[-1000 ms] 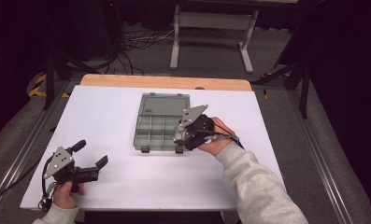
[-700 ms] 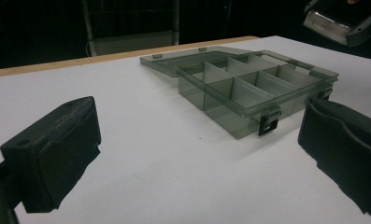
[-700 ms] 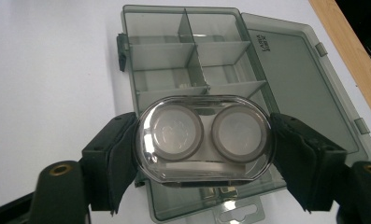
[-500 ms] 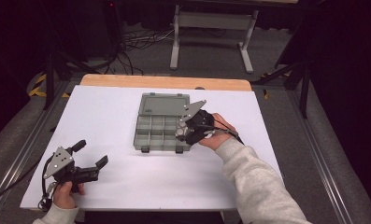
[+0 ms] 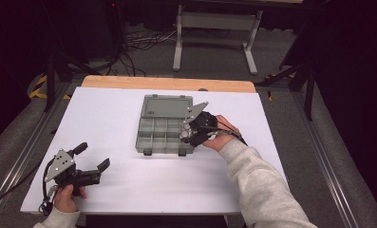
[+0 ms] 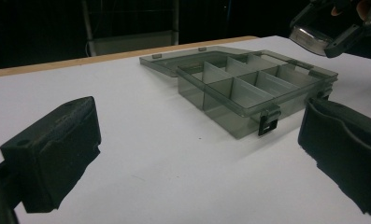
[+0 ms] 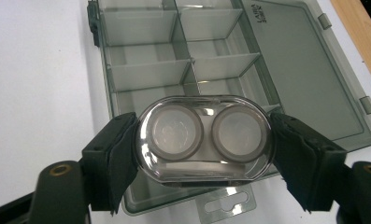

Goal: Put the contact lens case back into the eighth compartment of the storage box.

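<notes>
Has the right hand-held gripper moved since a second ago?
Yes, slightly: the right hand-held gripper has edged toward the near edge of the open compartment box, shut on the clear oval case.

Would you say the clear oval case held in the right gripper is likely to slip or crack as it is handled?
The clear oval case looks like glossy hard plastic, so it may slip between the right gripper pads. It seems stiff and probably light, as it appears thin-walled. Hard squeezing might crack it.

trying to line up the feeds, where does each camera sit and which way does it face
High view: above the near side, facing forward and down on the white table; both forearms and tongs show.
Left gripper view: low on the left tongs, facing the grey plastic compartment box.
Right gripper view: on the right tongs, looking down past the clear oval two-well case.
All share the box.
</notes>
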`<state>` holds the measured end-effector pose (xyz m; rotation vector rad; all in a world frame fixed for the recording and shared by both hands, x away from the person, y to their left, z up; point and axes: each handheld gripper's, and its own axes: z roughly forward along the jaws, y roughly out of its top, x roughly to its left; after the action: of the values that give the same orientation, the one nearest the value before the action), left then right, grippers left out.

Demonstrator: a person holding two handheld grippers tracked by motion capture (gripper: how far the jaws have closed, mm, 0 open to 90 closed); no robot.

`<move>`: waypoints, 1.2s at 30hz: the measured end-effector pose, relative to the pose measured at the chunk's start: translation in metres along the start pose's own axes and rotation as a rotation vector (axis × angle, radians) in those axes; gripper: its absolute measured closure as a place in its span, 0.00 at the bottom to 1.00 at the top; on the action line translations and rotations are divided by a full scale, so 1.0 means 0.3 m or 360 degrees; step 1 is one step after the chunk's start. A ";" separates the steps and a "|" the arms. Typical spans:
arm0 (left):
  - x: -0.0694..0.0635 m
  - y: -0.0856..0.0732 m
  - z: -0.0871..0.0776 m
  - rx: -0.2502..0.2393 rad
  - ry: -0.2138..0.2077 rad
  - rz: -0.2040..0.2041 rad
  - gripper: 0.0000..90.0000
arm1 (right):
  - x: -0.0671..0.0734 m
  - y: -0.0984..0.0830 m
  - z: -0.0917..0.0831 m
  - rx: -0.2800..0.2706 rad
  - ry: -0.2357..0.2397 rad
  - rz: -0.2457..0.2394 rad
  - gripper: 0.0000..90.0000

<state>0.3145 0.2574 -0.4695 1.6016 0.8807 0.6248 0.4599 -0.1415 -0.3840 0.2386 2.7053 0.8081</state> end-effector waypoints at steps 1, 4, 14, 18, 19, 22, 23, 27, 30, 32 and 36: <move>0.000 0.000 0.000 0.0000 0.0000 0.0000 0.00 | 0.000 0.000 0.000 0.0000 0.0000 0.0000 0.30; 0.000 0.000 0.000 0.0000 0.0000 0.0000 0.00 | 0.002 -0.001 0.012 0.0028 0.0000 -0.0008 0.30; 0.000 0.000 0.000 0.0001 -0.0001 0.0003 0.00 | 0.003 -0.007 0.034 0.0077 0.0032 -0.0024 0.30; 0.000 0.000 0.000 0.0001 -0.0001 0.0003 0.00 | 0.006 -0.009 0.042 0.0105 0.0030 -0.0035 0.30; 0.000 0.000 0.000 0.0002 -0.0001 0.0004 0.00 | 0.007 -0.010 0.044 0.0109 0.0024 -0.0036 0.30; 0.000 0.000 0.000 0.0001 -0.0001 0.0004 0.00 | 0.007 -0.011 0.048 0.0123 0.0029 -0.0041 0.30; 0.000 0.000 0.000 0.0001 -0.0001 0.0004 0.00 | 0.007 -0.011 0.048 0.0123 0.0035 -0.0036 0.30; 0.000 0.000 0.000 0.0001 0.0001 0.0004 0.00 | 0.007 -0.014 0.050 0.0126 0.0033 -0.0034 0.30; 0.000 0.000 0.000 0.0001 0.0001 0.0002 0.00 | 0.006 -0.017 0.055 0.0140 0.0032 -0.0039 0.30; 0.000 0.000 0.000 0.0002 0.0001 0.0003 0.00 | 0.006 -0.018 0.056 0.0144 0.0040 -0.0038 0.30; 0.000 0.000 0.000 0.0000 0.0002 0.0001 0.00 | 0.006 -0.019 0.058 0.0145 0.0041 -0.0043 0.30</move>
<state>0.3145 0.2573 -0.4695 1.6019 0.8810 0.6264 0.4638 -0.1369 -0.4014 0.2132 2.7670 0.6855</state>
